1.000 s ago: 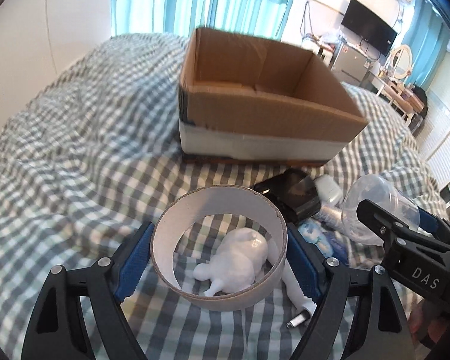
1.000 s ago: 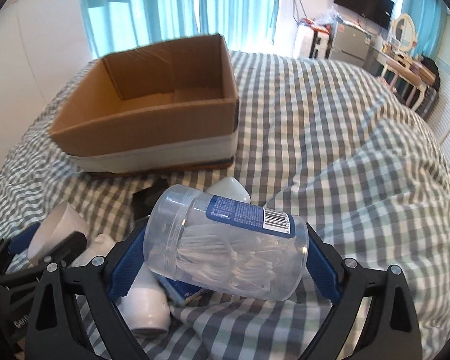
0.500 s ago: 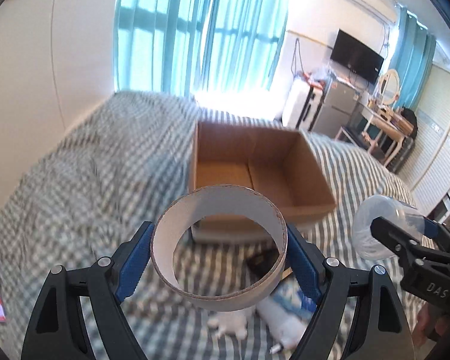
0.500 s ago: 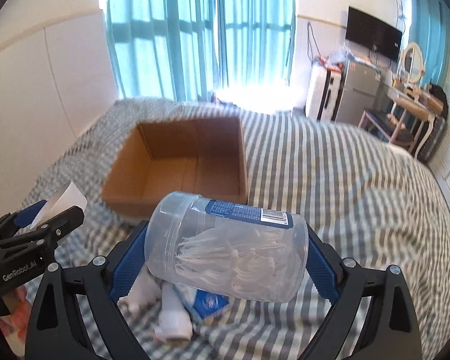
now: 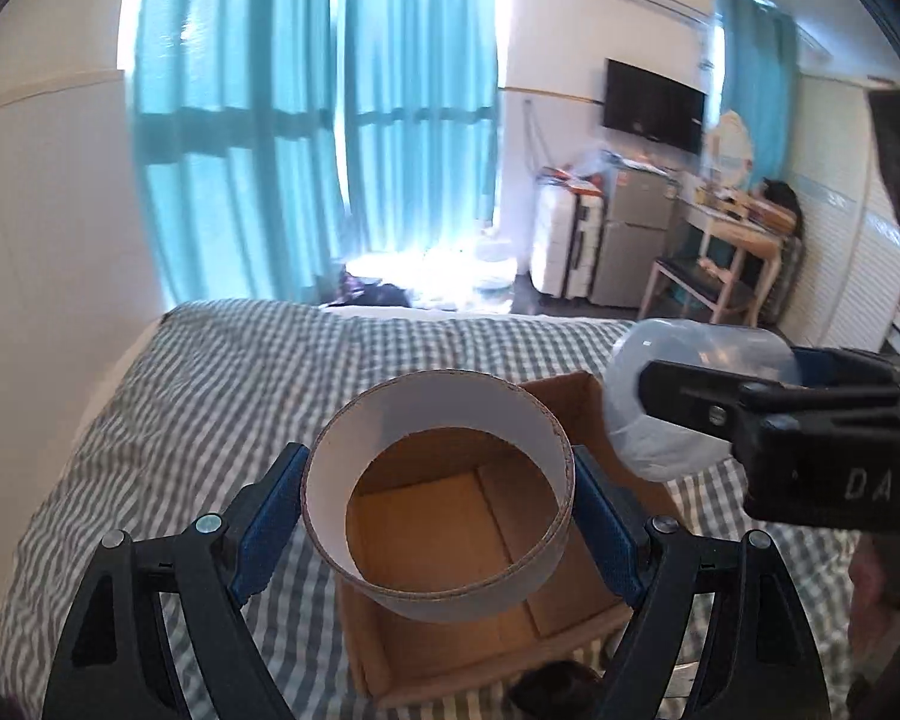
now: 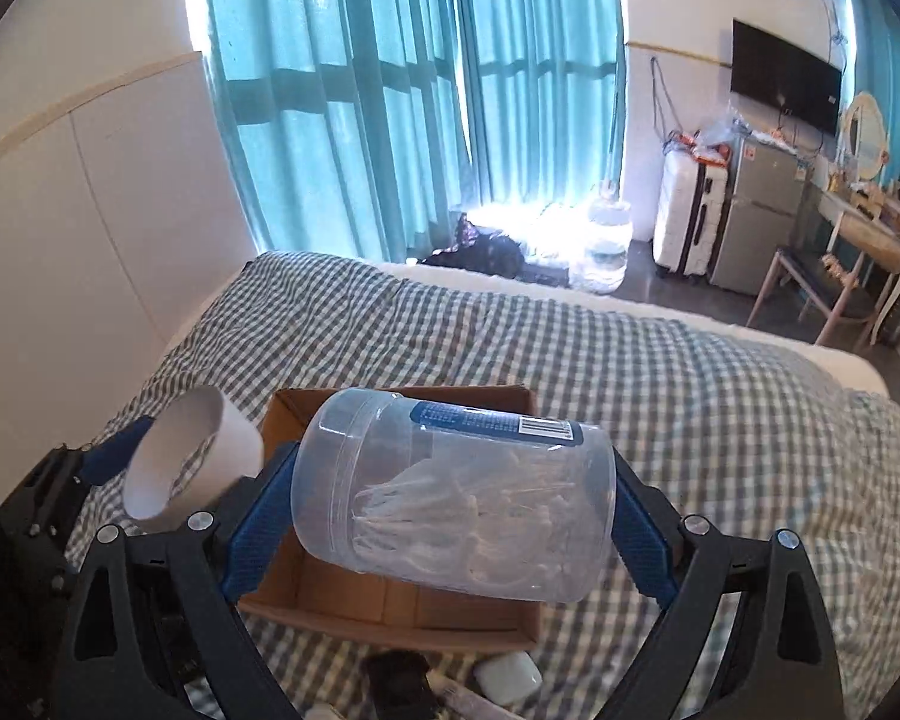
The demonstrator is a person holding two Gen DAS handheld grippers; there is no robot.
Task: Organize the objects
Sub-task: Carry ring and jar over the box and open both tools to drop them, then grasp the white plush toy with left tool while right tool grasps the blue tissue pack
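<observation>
My left gripper is shut on a white cardboard ring, held by its sides above the open brown cardboard box. The box floor shows bare through the ring. My right gripper is shut on a clear plastic jar with a blue label and white swabs inside, lying crosswise between the blue pads. The jar hangs over the box. In the right wrist view the ring and left gripper sit close on the left. In the left wrist view the jar is at the right.
The box rests on a grey-and-white checked bed cover. A small white case and a black object lie on the cover near the box's front side. Beyond the bed are a wall, curtains, a suitcase, a fridge, a desk and a chair.
Both grippers have risen with the ring and the jar and moved forward over the box. The loose items on the cover have slipped down, mostly out of view.
</observation>
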